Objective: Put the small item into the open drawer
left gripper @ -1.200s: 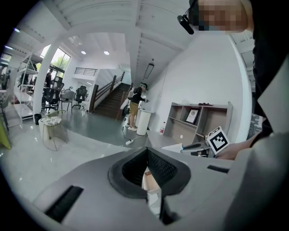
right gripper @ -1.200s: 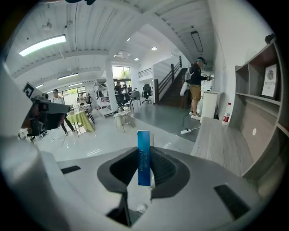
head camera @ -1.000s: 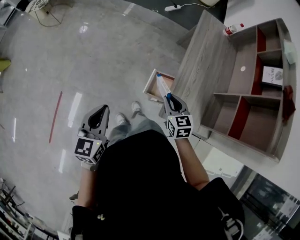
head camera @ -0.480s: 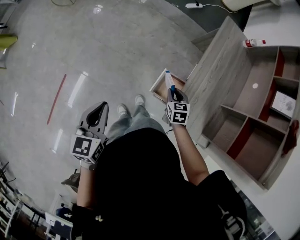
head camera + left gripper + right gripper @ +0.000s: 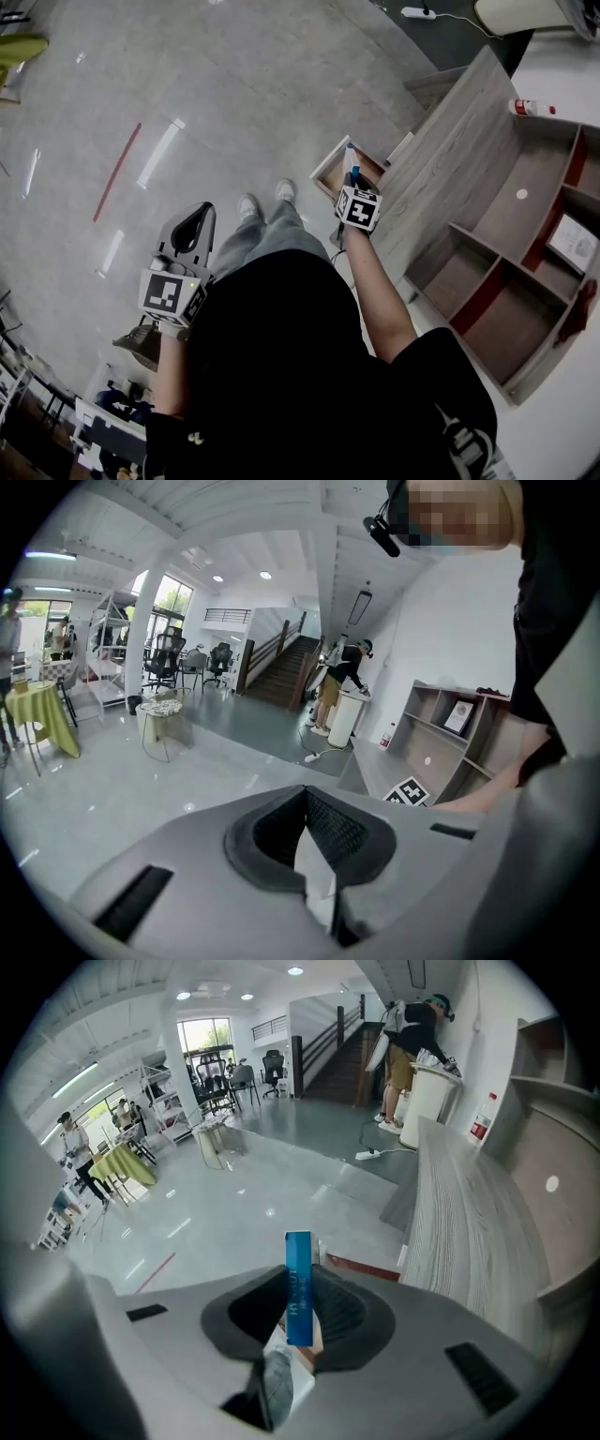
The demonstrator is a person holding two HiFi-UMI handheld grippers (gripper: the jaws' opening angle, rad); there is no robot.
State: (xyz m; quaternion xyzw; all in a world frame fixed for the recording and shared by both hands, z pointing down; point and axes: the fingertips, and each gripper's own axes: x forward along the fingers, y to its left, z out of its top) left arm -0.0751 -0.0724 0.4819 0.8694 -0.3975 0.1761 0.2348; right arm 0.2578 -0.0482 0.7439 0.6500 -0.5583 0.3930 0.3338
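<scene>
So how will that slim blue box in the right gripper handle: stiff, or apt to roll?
Probably stiff and light: the slim blue box juts straight out of the right gripper without sagging, pinched at one end. Flat faces suggest it won't roll. Being narrow, it would likely tip if stood on end.

Drawer (image 5: 330, 174) open on top, cabinet (image 5: 450, 159) close beside it, bare floor (image 5: 187, 94) beyond

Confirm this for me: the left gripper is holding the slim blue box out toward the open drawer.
Not quite. It is the right gripper, not the left, that is holding the slim blue box out toward the open drawer. The right gripper view shows the box clamped between its jaws. The left gripper has its jaws together on nothing.
</scene>
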